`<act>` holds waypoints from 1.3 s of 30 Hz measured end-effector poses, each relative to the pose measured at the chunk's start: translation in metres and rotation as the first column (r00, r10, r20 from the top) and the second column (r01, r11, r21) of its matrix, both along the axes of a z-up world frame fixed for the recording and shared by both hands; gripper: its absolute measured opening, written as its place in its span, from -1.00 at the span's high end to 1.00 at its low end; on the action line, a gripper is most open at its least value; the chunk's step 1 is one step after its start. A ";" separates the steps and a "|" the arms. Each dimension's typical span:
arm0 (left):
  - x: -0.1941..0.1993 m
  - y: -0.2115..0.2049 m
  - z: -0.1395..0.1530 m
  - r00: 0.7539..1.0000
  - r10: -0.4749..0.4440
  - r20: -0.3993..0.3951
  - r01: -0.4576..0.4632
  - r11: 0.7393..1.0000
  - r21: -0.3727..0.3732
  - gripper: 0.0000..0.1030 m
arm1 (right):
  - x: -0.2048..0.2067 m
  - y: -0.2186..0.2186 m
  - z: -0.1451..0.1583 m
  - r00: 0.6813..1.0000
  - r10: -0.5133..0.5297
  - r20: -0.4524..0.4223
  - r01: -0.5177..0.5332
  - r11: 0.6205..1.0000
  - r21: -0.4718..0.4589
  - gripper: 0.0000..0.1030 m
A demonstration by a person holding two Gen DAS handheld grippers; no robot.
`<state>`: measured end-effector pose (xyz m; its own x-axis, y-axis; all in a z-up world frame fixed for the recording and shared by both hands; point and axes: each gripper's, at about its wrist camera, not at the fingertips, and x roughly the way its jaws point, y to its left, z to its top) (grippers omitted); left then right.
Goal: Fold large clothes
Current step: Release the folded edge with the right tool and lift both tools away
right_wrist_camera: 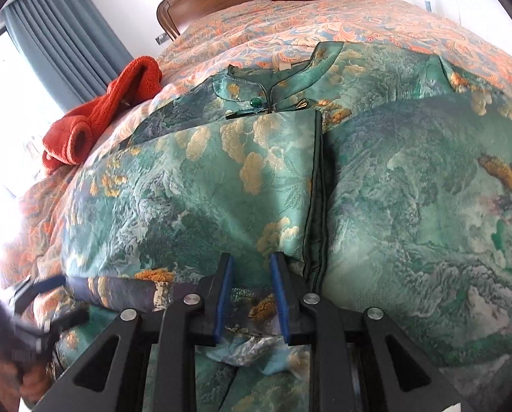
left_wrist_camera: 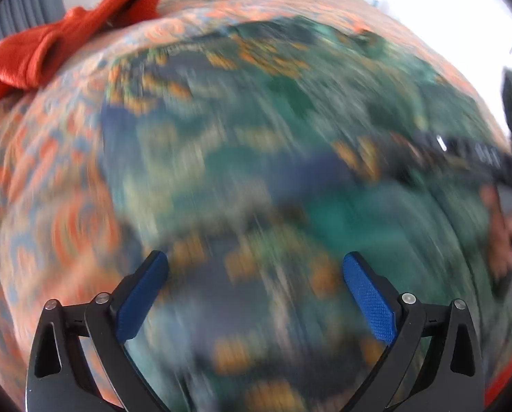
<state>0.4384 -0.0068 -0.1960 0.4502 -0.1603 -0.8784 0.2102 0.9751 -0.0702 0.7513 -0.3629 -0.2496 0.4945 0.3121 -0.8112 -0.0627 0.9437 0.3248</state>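
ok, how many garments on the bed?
2. The green brocade dress is spread across the middle of the bed; the orange knit is bunched beside its collar end, window side. Others may lie out of frame.

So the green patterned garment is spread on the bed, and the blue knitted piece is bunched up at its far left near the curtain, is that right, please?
Nearly. The knitted piece is red-orange, not blue. The right wrist view shows it clearly, bunched at the far left near the curtain, with the green patterned garment spread on the bed as you say.
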 end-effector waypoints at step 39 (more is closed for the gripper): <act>-0.251 -0.021 0.098 0.907 0.032 0.420 -0.029 0.999 -0.014 -0.98 | -0.340 -0.036 0.134 0.897 -0.148 0.417 0.281 0.918 -0.279 -0.70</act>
<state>0.1876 -0.0273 -0.0976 0.7818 -0.1460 -0.6062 0.1919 0.9814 0.0111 0.4109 -0.3986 -0.1159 0.8086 -0.0850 -0.5822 0.0981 0.9951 -0.0090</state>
